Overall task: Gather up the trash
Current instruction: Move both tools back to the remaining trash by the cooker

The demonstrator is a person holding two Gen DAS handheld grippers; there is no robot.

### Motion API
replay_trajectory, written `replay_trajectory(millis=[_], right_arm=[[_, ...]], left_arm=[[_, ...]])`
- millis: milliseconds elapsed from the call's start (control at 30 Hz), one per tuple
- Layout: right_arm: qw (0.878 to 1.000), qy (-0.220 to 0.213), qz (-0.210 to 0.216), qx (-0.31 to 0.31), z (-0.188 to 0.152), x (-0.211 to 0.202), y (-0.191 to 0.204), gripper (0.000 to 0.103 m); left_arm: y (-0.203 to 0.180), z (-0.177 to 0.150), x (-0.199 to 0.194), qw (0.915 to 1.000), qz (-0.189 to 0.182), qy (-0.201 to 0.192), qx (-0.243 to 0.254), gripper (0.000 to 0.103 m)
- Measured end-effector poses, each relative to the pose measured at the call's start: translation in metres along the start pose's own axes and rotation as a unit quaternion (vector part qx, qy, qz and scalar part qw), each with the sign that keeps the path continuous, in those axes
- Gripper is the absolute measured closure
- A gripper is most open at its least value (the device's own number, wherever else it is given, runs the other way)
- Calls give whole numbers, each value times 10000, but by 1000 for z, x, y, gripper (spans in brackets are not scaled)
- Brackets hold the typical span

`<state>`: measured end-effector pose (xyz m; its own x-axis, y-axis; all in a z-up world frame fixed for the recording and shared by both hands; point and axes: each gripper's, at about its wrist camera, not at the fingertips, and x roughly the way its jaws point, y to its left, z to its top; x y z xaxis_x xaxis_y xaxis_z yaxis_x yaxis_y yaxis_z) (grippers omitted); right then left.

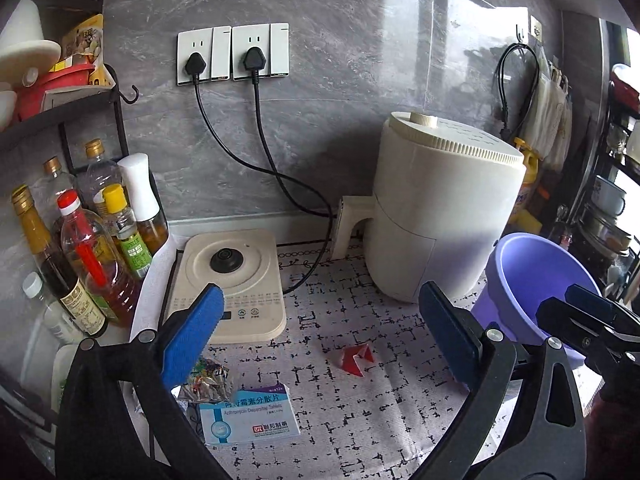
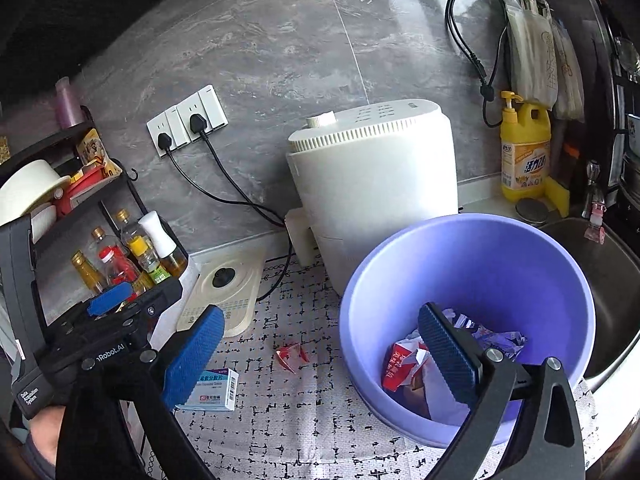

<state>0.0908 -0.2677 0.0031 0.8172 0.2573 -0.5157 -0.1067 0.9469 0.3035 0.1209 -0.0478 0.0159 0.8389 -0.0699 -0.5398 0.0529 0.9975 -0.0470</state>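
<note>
Both jaws gape wide: crumpled red wrapper (image 1: 354,360) on cloth, round lilac plastic bin (image 2: 472,264) nearby.

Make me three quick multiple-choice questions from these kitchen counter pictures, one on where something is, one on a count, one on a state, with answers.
1. Where does the red scrap lie?
A. in the bin
B. on the patterned mat
C. on the cooker

2. How many plugs sit in the wall sockets?
A. one
B. two
C. three

3. How is the left gripper?
A. open, holding nothing
B. shut on the medicine box
C. shut on a bottle

Answers: B, the scrap lies on the mat beside the purple bin; B, two black plugs; A, its fingers stand wide apart.
</note>
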Motion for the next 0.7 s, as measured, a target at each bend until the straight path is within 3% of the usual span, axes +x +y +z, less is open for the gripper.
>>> replay_trajectory(millis=[467, 700], right_arm=[[9942, 447, 813, -543, -3, 35, 60, 8], [9889, 775, 1055, -709, -17, 58, 73, 8]], left_arm=[[62, -14, -26, 9953, 871, 15, -434, 6], [84, -35, -19, 9898, 1231, 265, -668, 6]])
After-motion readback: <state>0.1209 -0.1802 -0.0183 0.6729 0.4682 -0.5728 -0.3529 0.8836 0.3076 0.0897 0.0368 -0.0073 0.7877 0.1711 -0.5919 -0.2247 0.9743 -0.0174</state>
